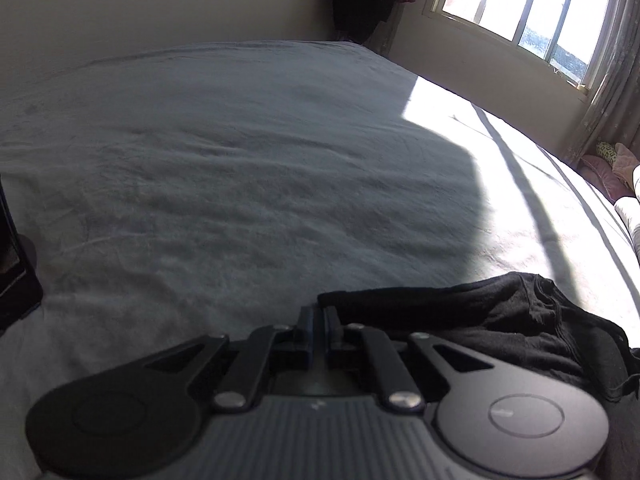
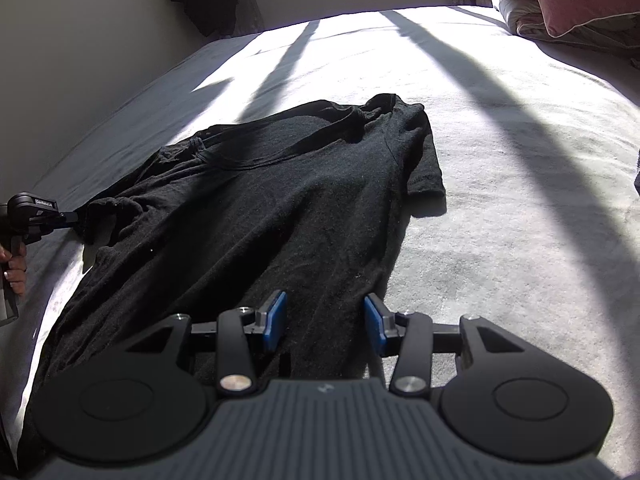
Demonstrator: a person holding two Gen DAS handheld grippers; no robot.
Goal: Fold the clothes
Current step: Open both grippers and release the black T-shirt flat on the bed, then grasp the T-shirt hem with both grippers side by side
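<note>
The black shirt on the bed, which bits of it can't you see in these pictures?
- Left wrist view: most of the black shirt is hidden behind the left claw and cut off at the bottom right edge.
- Right wrist view: the shirt's bottom hem is hidden under the right claw.
- Right wrist view: the sleeve tip by the left claw is too dark and bunched to make out.

A black T-shirt (image 2: 280, 200) lies spread on the pale bed (image 2: 500, 200).
</note>
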